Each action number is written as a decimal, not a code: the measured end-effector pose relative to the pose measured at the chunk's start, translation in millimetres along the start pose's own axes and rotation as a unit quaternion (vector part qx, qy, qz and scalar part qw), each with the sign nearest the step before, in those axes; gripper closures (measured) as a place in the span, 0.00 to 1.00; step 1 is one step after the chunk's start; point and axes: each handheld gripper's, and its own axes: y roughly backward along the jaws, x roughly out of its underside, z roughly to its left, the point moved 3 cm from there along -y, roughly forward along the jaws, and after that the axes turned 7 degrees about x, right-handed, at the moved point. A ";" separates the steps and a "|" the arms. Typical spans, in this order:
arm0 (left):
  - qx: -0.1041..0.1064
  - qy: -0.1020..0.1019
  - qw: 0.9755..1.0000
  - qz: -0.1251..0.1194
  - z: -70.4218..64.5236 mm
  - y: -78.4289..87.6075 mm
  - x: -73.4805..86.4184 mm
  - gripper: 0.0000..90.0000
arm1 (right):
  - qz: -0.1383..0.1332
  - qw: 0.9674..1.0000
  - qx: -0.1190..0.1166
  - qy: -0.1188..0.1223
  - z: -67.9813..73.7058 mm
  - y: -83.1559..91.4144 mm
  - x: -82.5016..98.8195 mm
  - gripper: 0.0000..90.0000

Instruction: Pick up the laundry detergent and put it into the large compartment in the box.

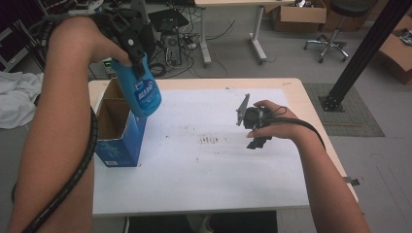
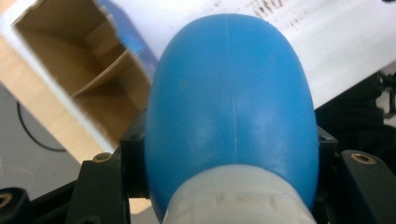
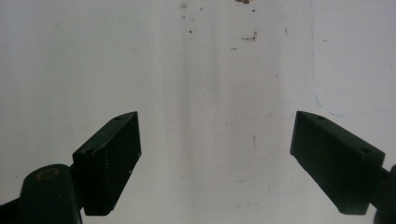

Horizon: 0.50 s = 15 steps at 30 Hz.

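Note:
A blue plastic bottle (image 1: 142, 92) with a white label hangs bottom-down above the right edge of an open blue cardboard box (image 1: 116, 131). My left gripper (image 1: 132, 56) is shut on the bottle near its top, held high at the upper left of the high view. From the left gripper view the bottle (image 2: 231, 112) bulges between the black jaws, its white cap end nearest the camera, with the box (image 2: 79, 70) and its cardboard dividers below. My right gripper (image 1: 256, 136) rests low over the white mat, and its jaws (image 3: 215, 163) stand wide apart with nothing between them.
The white mat (image 1: 204, 160) covers most of the wooden table (image 1: 296, 87) and has a patch of dark specks near its middle. A white cloth (image 1: 17, 97) lies off the table's left side. A black post (image 1: 359, 53) and an office stool (image 1: 335, 29) stand beyond the table.

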 end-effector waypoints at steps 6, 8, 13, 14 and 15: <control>-0.002 0.064 0.998 -0.014 23.2 13.4 14.4 0.43 | -0.003 1.000 -0.001 0.002 -1.2 -1.7 -1.6 0.18; -0.004 0.092 0.996 -0.020 30.8 15.6 18.9 0.43 | -0.003 1.000 -0.001 0.003 -1.3 -1.9 -1.5 0.18; -0.022 0.146 0.989 -0.016 46.4 16.7 28.6 0.43 | -0.005 1.000 0.000 0.001 -1.5 -1.0 -0.9 0.18; -0.027 0.156 0.987 -0.016 48.8 16.2 30.2 0.43 | -0.005 1.000 0.000 0.001 -1.7 -0.7 -0.7 0.18; -0.030 0.167 0.985 -0.012 50.6 16.0 31.5 0.43 | -0.005 1.000 0.000 0.001 -1.8 -0.5 -0.5 0.18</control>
